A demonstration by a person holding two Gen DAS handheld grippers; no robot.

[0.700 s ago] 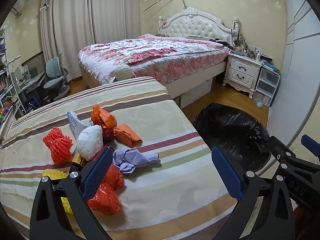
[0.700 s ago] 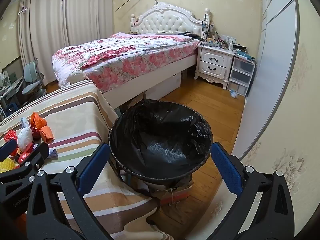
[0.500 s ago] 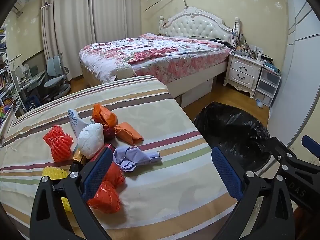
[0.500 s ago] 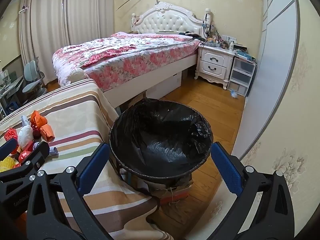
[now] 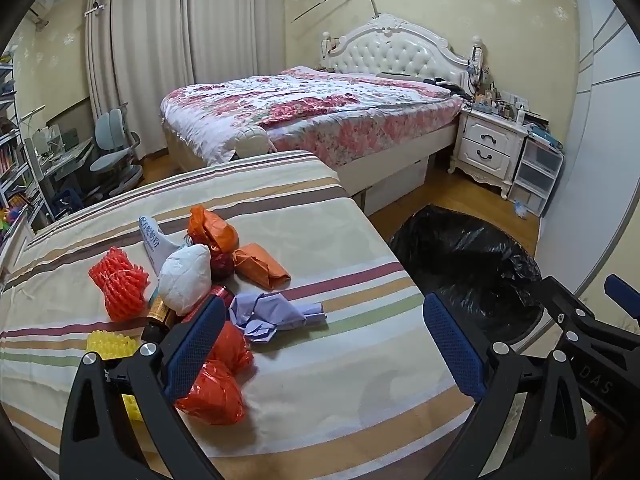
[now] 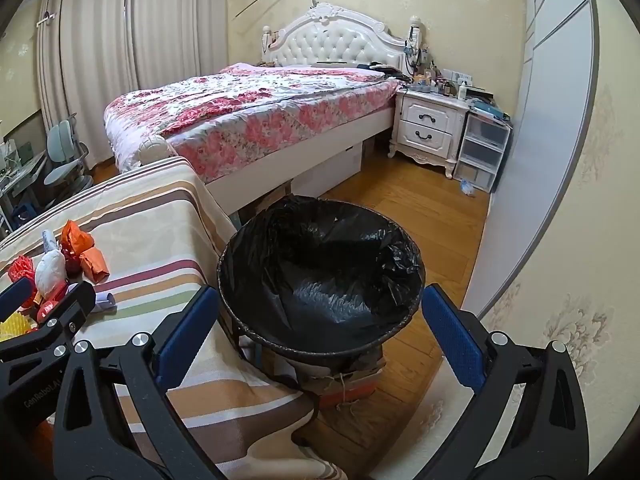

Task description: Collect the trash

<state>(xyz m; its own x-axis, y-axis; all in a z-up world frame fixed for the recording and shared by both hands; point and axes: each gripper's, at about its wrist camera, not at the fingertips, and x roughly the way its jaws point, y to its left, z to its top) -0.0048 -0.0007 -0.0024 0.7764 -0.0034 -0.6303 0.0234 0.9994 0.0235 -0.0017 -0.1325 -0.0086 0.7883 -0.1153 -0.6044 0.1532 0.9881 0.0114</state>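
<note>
A pile of trash lies on the striped table: a purple crumpled paper, an orange wrapper, a white wad, a red foam net, a red plastic bag and a yellow foam piece. My left gripper is open and empty, just above the table's near edge, to the right of the pile. A bin with a black liner stands right of the table. My right gripper is open and empty, near the bin's near rim. The pile also shows in the right wrist view.
A floral bed stands beyond the table, with a white nightstand and plastic drawers to its right. A desk and chair stand at the left. The wooden floor lies beyond the bin. A wall runs along the right.
Both grippers stay open and hardly move. The left wrist view has shifted very slightly, with the trash pile a touch higher and further right in frame.
</note>
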